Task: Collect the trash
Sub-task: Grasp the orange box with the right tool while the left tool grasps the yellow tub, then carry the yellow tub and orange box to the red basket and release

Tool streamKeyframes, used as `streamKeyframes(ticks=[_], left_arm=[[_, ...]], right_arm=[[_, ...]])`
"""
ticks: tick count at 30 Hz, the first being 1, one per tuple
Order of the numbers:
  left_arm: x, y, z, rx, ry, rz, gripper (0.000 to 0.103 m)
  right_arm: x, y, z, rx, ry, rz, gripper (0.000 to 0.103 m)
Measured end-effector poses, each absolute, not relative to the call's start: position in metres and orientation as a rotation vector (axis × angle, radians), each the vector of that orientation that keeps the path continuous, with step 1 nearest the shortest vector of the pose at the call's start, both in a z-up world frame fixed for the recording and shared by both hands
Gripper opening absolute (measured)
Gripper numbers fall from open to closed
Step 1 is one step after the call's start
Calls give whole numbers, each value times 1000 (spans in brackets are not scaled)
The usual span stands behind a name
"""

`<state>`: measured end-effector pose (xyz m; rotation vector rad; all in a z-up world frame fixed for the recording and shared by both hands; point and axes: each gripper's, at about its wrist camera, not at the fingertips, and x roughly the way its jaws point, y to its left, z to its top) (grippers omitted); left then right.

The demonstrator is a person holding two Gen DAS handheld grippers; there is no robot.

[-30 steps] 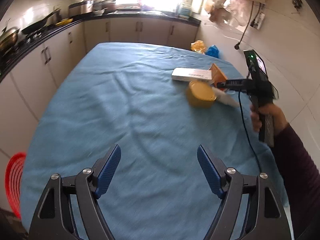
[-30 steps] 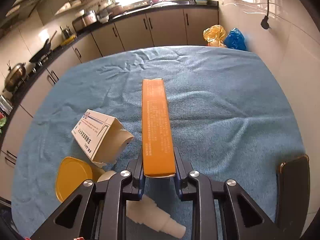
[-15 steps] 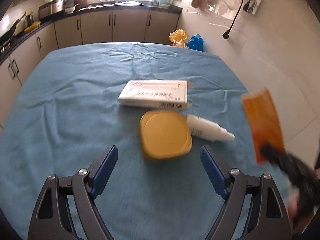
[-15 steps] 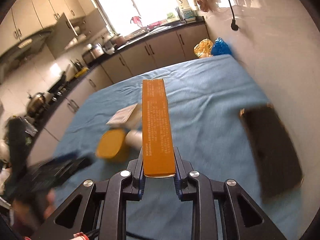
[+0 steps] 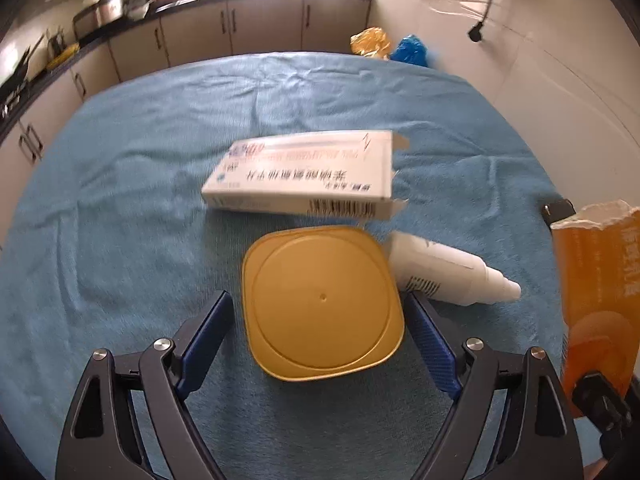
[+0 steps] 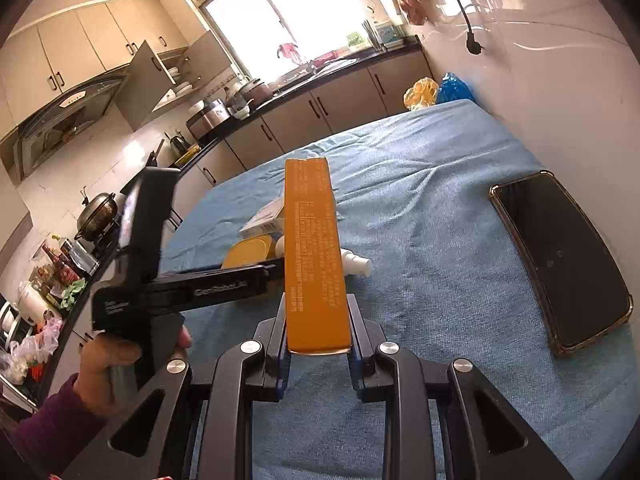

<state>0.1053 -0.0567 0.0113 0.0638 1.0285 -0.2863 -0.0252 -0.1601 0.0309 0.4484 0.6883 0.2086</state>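
My left gripper [image 5: 320, 316] is open, its blue pads on either side of a yellow square lid [image 5: 322, 304] lying on the blue tablecloth [image 5: 120, 220]. A white medicine box [image 5: 300, 176] lies just beyond the lid and a white plastic bottle [image 5: 448, 272] lies on its right. My right gripper [image 6: 316, 340] is shut on a long orange box [image 6: 314, 248] and holds it above the table; the box also shows at the right edge of the left wrist view [image 5: 596, 296]. The lid [image 6: 250, 254] and bottle [image 6: 354, 262] show partly behind it.
A black phone [image 6: 560, 260] lies on the cloth at the right. The left hand-held gripper body [image 6: 180, 284] crosses the right wrist view. Yellow and blue bags [image 5: 388, 46] sit past the table's far edge. Kitchen cabinets [image 5: 192, 44] line the back wall.
My left gripper has moved forward to the yellow lid, which now sits between its open jaws. My right gripper has lifted the orange box up and away to the right.
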Motion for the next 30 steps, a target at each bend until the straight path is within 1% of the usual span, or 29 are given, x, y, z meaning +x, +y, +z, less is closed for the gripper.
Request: streamKeyframes(ticks=[2,3,9,14,23,30], left_arm=[[101,-56,12,60,1020,-280,78],[98,-56,13,72,1015,-274,66],[82,-44,20,18,1027,-272,66],[51,-19,39,-4,1011,-270,66],[-36,45,78,54,908,-203,66],[-82,82,85,69,846,-124,66]], right_arm=[[-26,-160,30,449,686,198,26],[-27,-160,30,445,684,192,26],[-31,-160,31,432,671,174,26],[-34,-161,32,412,652,158,25],[-28,-160,24,418,697,143,25],[-28,-149,32,378,704,117,25]])
